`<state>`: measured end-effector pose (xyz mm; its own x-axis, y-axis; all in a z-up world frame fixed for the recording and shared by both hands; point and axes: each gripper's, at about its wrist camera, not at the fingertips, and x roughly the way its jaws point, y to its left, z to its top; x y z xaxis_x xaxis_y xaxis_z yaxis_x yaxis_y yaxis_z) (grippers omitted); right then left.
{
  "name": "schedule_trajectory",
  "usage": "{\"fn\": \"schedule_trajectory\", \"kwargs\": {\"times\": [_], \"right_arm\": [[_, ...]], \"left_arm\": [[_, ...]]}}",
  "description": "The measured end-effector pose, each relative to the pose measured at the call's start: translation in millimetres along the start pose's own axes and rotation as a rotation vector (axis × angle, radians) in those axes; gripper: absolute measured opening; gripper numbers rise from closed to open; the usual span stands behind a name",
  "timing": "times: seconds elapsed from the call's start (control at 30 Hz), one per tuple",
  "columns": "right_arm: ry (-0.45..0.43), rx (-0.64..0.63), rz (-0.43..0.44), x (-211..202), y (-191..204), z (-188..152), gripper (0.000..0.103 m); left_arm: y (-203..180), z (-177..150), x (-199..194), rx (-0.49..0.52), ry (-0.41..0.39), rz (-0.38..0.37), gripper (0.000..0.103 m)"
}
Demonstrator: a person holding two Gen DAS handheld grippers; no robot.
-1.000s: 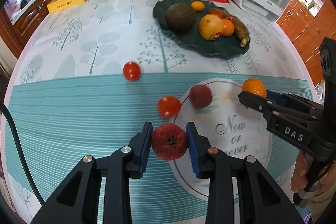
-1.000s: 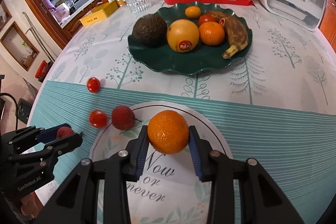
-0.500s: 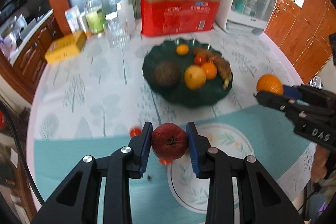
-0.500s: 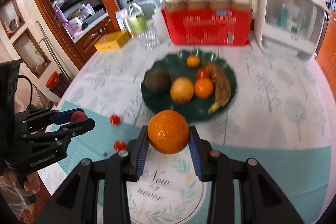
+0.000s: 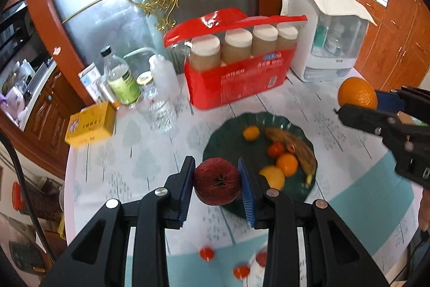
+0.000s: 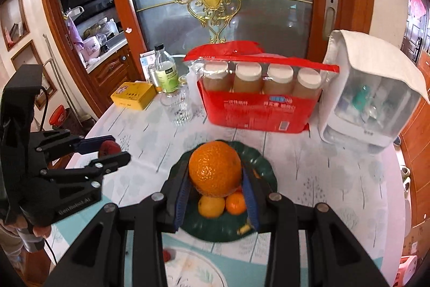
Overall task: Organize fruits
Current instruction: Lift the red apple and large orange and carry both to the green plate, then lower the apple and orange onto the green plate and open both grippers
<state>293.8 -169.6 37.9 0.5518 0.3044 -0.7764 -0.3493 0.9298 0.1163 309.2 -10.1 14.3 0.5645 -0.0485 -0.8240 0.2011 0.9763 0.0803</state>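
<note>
Your right gripper (image 6: 216,176) pinches the orange (image 6: 214,168) directly above the green plate (image 6: 264,166) at lower centre, nearer than your left gripper (image 5: 216,179) clamping its dark red fruit (image 5: 216,180).

Two handheld grippers raised above the table, each clamped on a fruit.

Left gripper (image 5: 217,180) is seen from its own wrist cam w/ both black arms reaching fwd and blue pads (image 5: 186,188) pressed flat against either side of a dark red fruit (image 5: 217,181), held clear of the surface. From the right cam it (image 6: 114,148) is seen side-on at left, roughly level, fingers pointed right; part of the person's hand (image 6: 40,229) is glimpsed under its body. Right gripper (image 6: 215,171) is likewise closed, pads squeezed on an orange (image 6: 215,168), held aloft. In the left cam it (image 5: 357,101) is seen at far right, pointed left.
</note>
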Motion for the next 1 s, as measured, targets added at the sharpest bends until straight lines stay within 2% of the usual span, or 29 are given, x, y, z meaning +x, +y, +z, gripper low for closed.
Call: {"fn": "schedule_trajectory", "kwargs": {"times": [0.2,0.33,0.57,0.93,1.0], "right_arm": [[0.06,0.017,0.003,58.3,-6.9,5.6,0.037],[0.135,0.038,0.006,103.9,-11.1,-12.5,0.037],[0.251,0.053,0.018,167.8,-10.7,-46.2,0.037],[0.29,0.035,0.01,200.1,-8.6,-61.4,0.038],[0.291,0.022,0.004,199.2,-6.0,-61.7,0.039]], "left_arm": [[-1.1,20.1,64.5,-0.004,0.044,0.015,0.031],[3.7,15.7,119.2,-0.029,0.116,0.012,0.031],[0.5,3.3,179.8,-0.05,0.193,-0.032,0.031],[-11.1,-9.4,230.3,-0.045,0.266,-0.058,0.032],[-10.8,-10.6,232.2,-0.049,0.27,-0.063,0.038]]}}
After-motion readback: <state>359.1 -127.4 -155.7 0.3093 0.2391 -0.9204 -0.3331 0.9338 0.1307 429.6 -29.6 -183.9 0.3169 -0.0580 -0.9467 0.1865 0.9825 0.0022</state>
